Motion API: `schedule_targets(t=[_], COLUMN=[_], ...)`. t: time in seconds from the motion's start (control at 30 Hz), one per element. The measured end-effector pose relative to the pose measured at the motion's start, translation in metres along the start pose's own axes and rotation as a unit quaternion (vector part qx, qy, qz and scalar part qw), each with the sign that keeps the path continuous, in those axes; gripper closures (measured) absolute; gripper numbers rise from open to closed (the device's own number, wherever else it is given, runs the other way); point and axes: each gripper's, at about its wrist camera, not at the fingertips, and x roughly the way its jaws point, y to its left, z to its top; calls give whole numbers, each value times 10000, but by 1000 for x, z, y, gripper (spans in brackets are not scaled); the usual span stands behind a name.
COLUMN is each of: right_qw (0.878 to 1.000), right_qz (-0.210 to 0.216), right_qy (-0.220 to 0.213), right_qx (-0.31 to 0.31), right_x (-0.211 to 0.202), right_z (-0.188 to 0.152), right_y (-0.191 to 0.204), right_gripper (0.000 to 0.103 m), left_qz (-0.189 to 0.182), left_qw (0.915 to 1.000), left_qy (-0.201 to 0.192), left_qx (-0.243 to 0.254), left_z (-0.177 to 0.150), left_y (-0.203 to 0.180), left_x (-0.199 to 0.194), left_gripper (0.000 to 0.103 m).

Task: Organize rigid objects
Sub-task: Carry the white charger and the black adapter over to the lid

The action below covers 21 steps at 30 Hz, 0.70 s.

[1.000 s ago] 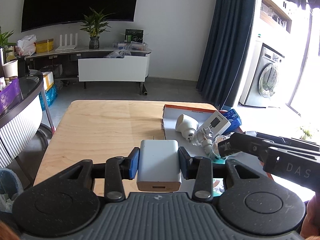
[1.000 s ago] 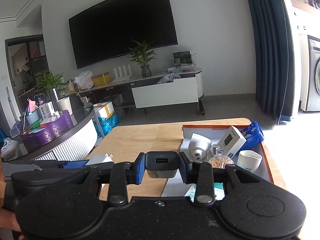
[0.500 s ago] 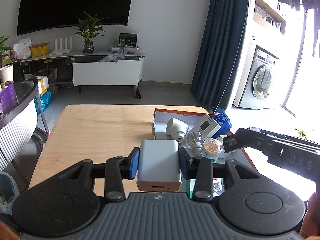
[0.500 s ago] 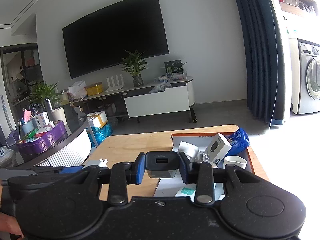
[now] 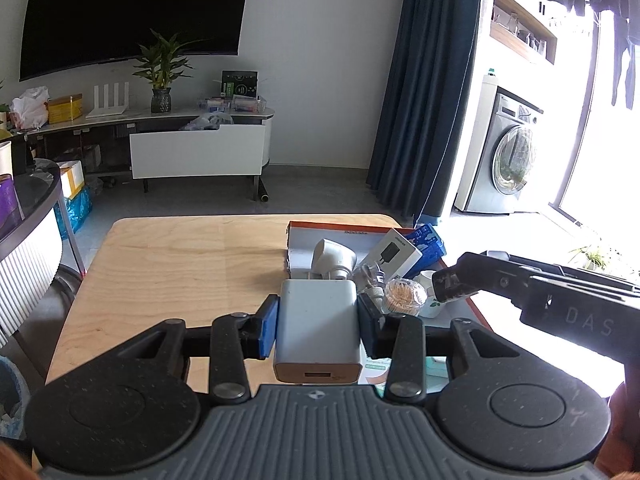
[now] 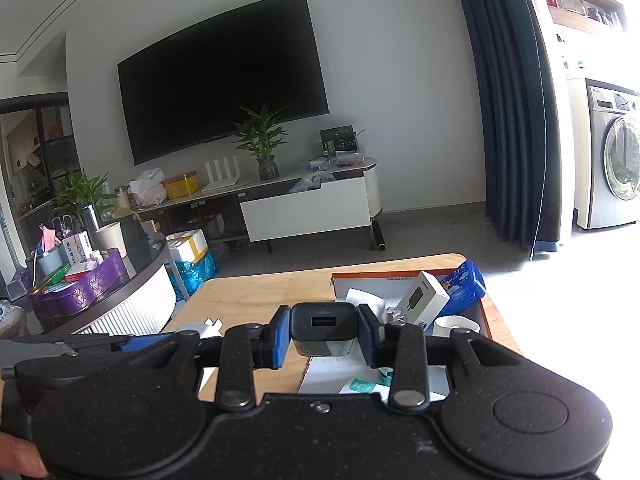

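Chargers, two: white charger [image 5: 318, 328] in left claw [image 5: 318, 326], black charger [image 6: 323, 328] in right claw [image 6: 323, 334].

Left gripper [image 5: 317, 320] and right gripper [image 6: 323, 332], jaws clamped, both angled slightly downward.

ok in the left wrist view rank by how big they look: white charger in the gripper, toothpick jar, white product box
1. white charger, largest, though nearest the camera
2. white product box
3. toothpick jar, close to the box; unsure
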Motion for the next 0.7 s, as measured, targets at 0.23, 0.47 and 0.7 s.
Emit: schedule_targets(t=[0.23, 0.47, 0.7], right_qw=[9999, 9996, 9991], right_qz=[-93, -234, -376], right_qy=[-33, -64, -79], right_qx=[27, 108, 200], right_x=[-3, -4, -4], right_z=[1, 1, 1], right_y=[-6, -16, -29], right_gripper=[60, 60, 60], left_qz=[-131, -270, -384], left_qw=[9999, 9994, 9989], left_qy=[27, 82, 138], left_qx=[98, 183, 232], left_z=[1, 1, 2], left_y=[-9, -17, -24], left_x=[4, 11, 20], left_gripper=[62, 62, 62])
